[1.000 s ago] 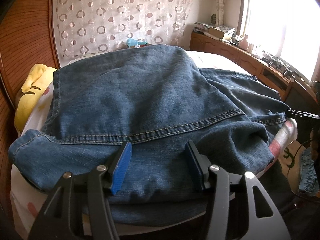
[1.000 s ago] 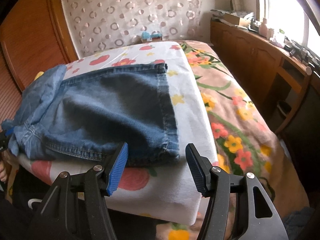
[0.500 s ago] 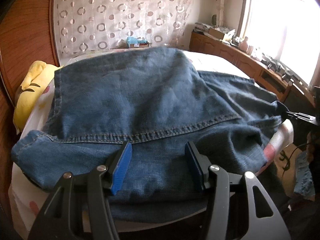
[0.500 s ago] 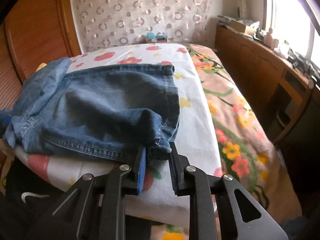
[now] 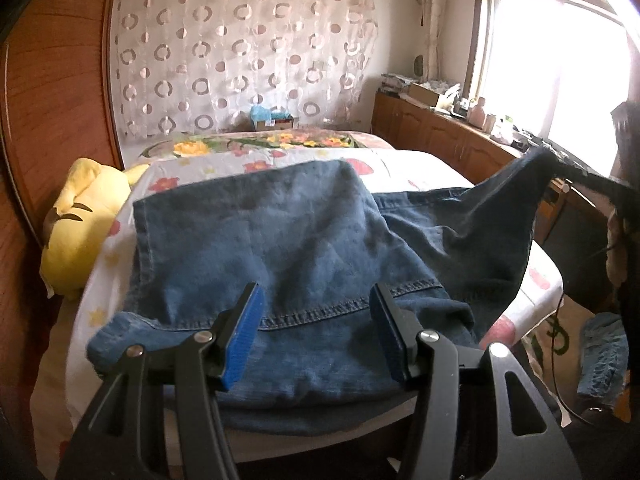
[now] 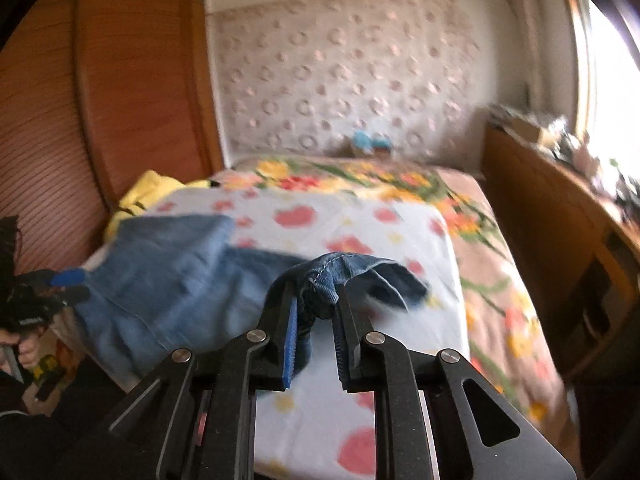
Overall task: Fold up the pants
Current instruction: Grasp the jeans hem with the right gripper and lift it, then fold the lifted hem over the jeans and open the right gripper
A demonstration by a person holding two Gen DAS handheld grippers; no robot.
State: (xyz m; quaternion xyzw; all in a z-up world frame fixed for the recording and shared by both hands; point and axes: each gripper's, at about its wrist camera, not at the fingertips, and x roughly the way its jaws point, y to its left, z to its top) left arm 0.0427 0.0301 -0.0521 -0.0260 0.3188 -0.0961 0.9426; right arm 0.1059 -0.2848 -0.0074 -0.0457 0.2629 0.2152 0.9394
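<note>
So since a second ago our right gripper [image 6: 316, 304] has closed in on the hem corner of the jeans [image 5: 288, 248] and come up off the bed [image 6: 360, 364] with it; its jaws have just been closing and are now nearly together, pinching a bunched wad of denim between the blue pads. In the left wrist view that corner hangs lifted off the right edge of the bed, pulling the cloth into a slanted tent. Our left gripper [image 5: 316, 332] has come up a bit too, and its jaws stand about half open over the near edge with nothing between them. The rest of the jeans lie spread on the flowered sheet toward the near left corner, just beside a yellow plush toy [image 5: 80, 220] at the left edge.
</note>
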